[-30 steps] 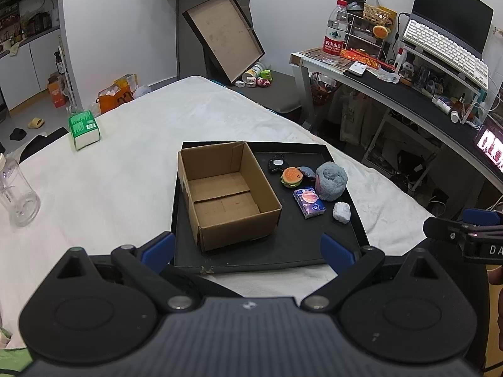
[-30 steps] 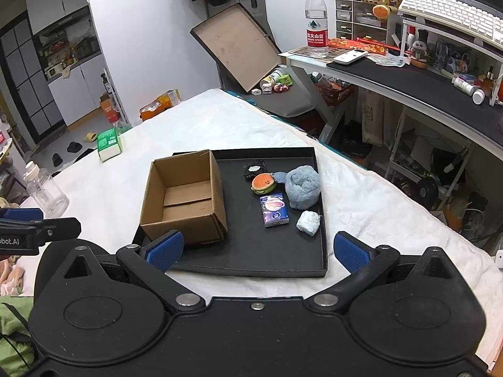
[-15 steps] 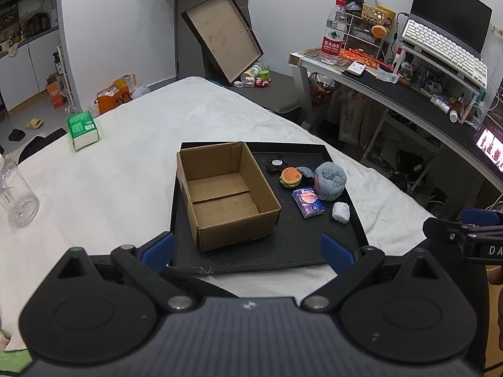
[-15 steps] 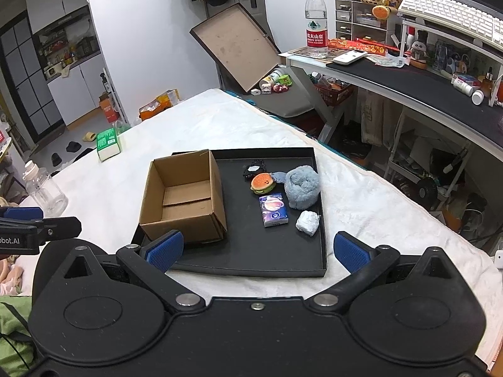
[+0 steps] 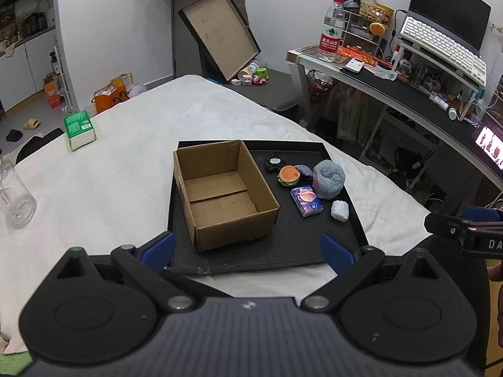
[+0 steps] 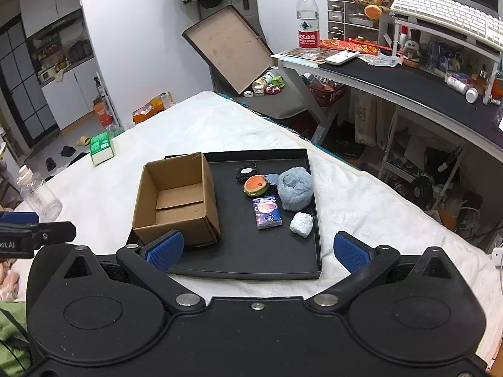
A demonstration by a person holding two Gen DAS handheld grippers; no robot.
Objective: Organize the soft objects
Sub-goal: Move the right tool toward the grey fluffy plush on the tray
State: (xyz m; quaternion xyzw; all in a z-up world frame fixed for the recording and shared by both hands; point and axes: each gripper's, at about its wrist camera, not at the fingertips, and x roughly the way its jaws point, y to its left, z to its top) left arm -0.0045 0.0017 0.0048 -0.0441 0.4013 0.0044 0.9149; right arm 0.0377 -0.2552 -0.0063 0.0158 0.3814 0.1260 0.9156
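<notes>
Two tongs hang over the near edge of a white-covered counter [image 5: 125, 163], both with their blue pads spread wide apart and nothing between them: the left tongs [image 5: 246, 249] and the right tongs [image 6: 257, 251]. On the counter lies a black tray [image 6: 251, 260]. An open cardboard box [image 5: 220, 188], empty inside, stands upright in the left part of the tray. To its right, on the bare tray floor, the soft things lie in a loose cluster. Biggest is a rolled blue-grey towel [image 6: 295, 188], close to the tray's right wall. Just beside it, toward the box, sits a burger-shaped toy [image 6: 255, 185], and behind that a small black item [image 6: 246, 171] whose kind I cannot make out. In front of the burger lies a flat purple packet [image 6: 267, 212], face up. Nearest the right tongs is a small white crumpled lump [image 6: 301, 224], possibly a wipe or tissue wad, just beside the tray's right wall. Well apart from the tray, a green tissue pack [image 5: 78, 128] and a clear jar [image 5: 14, 198] stand on the counter's left side.
</notes>
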